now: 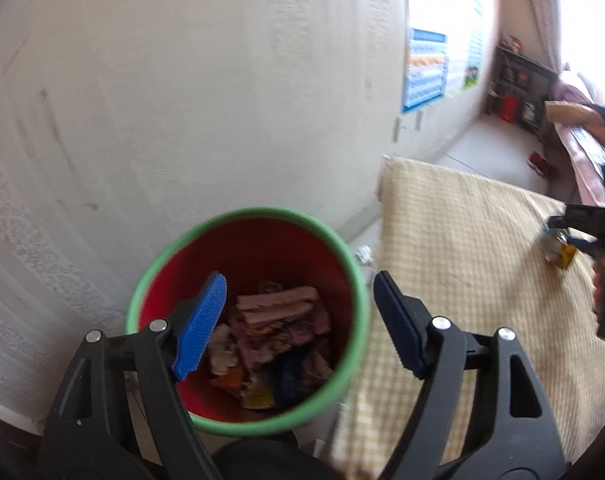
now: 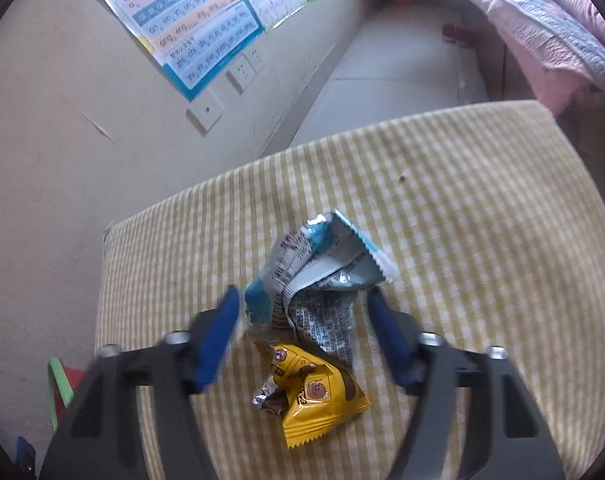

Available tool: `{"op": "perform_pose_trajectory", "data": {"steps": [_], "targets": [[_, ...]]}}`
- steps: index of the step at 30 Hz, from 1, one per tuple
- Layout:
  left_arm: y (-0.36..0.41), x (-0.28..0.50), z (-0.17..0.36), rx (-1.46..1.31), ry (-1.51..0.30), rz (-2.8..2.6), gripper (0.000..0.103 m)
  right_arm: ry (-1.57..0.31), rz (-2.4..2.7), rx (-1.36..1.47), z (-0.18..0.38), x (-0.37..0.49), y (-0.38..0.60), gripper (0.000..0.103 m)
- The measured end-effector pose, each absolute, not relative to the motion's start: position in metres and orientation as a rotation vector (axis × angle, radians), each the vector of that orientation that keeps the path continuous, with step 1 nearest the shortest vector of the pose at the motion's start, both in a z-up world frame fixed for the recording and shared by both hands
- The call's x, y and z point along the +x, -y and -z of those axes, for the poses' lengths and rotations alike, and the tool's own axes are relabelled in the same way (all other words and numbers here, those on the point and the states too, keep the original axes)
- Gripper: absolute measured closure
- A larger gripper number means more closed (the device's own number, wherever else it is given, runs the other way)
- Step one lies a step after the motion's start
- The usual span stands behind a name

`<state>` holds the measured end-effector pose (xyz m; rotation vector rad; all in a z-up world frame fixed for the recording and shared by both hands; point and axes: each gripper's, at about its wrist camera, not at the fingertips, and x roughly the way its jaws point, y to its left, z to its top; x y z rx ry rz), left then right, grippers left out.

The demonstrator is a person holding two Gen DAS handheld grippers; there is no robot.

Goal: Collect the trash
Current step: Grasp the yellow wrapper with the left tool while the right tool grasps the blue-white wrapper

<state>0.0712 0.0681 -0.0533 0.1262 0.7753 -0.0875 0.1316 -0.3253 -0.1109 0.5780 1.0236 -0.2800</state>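
Now the left gripper (image 1: 300, 320) hangs wide open and empty over the red bin (image 1: 246, 320). Away from the bin, on the checked cushion (image 2: 462, 200), the right gripper (image 2: 302, 320) brackets crumpled wrappers (image 2: 314, 276), jaws apart, ready to pinch.

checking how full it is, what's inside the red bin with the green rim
The red bin holds a pile of crumpled wrappers, pink, yellow and blue. They cover its floor, and the left gripper finger hides part of the pile.

Bin (image 1: 246, 320) mouth clear; wall (image 1: 182, 100) close behind, cushion (image 1: 462, 260) beside.
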Motion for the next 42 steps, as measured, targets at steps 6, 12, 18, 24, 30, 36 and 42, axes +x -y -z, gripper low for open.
{"op": "perform_pose_trajectory", "data": {"steps": [6, 12, 18, 24, 30, 36, 42], "targets": [[-0.029, 0.056, 0.057, 0.147, -0.797, 0.183, 0.029, -0.906, 0.133, 0.624, 0.087, 0.091, 0.321, 0.077], [0.042, 0.041, 0.057, 0.193, -0.793, 0.364, 0.029, -0.755, 0.083, 0.672, 0.031, 0.013, 0.336, 0.076], [0.132, 0.034, 0.076, 0.254, -0.825, 0.565, 0.029, -0.77, 0.201, 0.623, 0.037, -0.06, 0.353, 0.075], [0.207, 0.051, 0.102, 0.285, -0.895, 0.65, 0.029, -0.77, 0.23, 0.731, 0.056, -0.071, 0.378, 0.075], [0.243, 0.069, 0.125, 0.293, -0.98, 0.628, 0.03, -0.749, 0.165, 0.772, 0.057, -0.075, 0.382, 0.073], [0.257, 0.078, 0.155, 0.345, -1.085, 0.604, 0.054, -0.749, 0.131, 0.796, 0.056, -0.079, 0.383, 0.073], [0.245, 0.068, 0.147, 0.315, -1.046, 0.583, 0.071, -0.741, 0.129, 0.787, 0.054, -0.081, 0.384, 0.073]]}}
